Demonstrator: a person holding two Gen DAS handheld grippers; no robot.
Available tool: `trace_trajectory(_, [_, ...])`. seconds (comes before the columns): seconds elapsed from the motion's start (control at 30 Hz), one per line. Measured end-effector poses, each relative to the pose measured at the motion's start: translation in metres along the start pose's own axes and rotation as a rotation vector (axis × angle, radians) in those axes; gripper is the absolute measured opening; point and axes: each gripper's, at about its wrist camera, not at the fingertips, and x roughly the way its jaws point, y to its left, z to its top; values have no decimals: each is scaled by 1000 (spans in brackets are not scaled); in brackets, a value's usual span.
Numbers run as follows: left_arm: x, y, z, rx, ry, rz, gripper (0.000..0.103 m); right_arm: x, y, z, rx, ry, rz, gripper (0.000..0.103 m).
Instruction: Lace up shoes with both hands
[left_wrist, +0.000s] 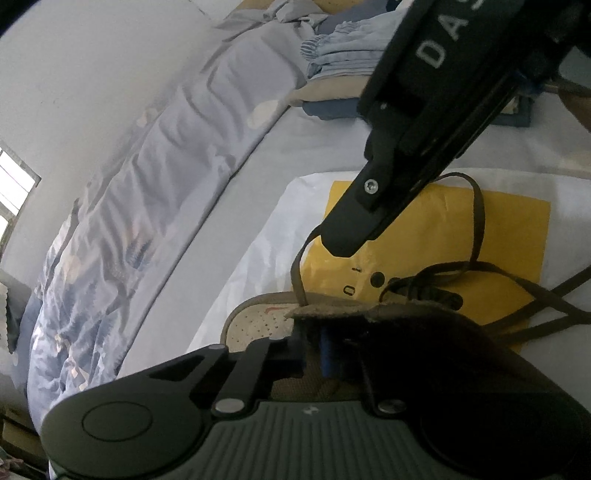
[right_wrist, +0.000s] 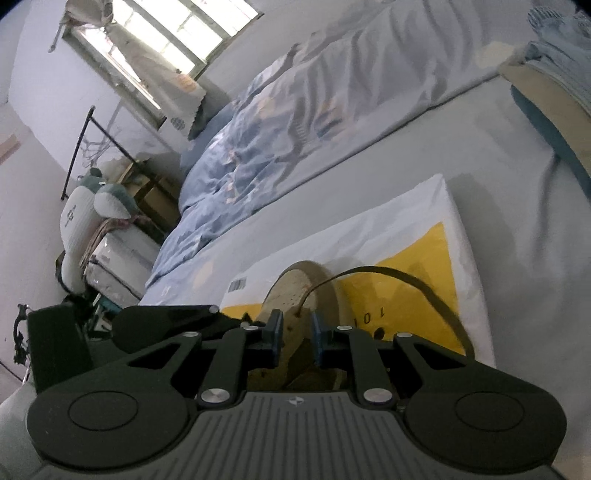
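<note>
Two tools (left_wrist: 314, 347) (right_wrist: 294, 336) at shoe (left_wrist: 258, 325); right parted

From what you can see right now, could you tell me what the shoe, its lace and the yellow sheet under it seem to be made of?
Shoe: beige, matte, with small punched holes; probably leather or synthetic, with a fuzzy, suede-like edge.
Lace: dark, flat, limp band curving freely; likely woven fabric, possibly leather.
Yellow sheet: glossy with soft highlights; looks like plastic film or coated paper.
</note>
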Motion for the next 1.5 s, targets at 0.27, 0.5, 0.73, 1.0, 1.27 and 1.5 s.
trace_trajectory(0.27, [0,-1,-2,24,-17,29,3,24,14,8,-79,40,-20,16])
trace_trajectory(0.5, [-1,-6,-5,72,-36,59,2,39,32,1,-162,76,-76,25])
trace_trajectory(0.73, [-1,-7,-5,117,-39,75,2,43,31,1,-149,87,-87,28])
trace_trajectory(1.0, [-6,-12,-9,138,-37,76,1,44,36,-1,-188,90,-122,28])
trace_trajectory(1.27, [-14,-5,-9,147,-11,75,1,44,34,-1,-184,94,-123,28])
trace_trajectory(1.5, [-19,7,-13,152,10,101,1,45,33,-1,-172,97,-119,28])
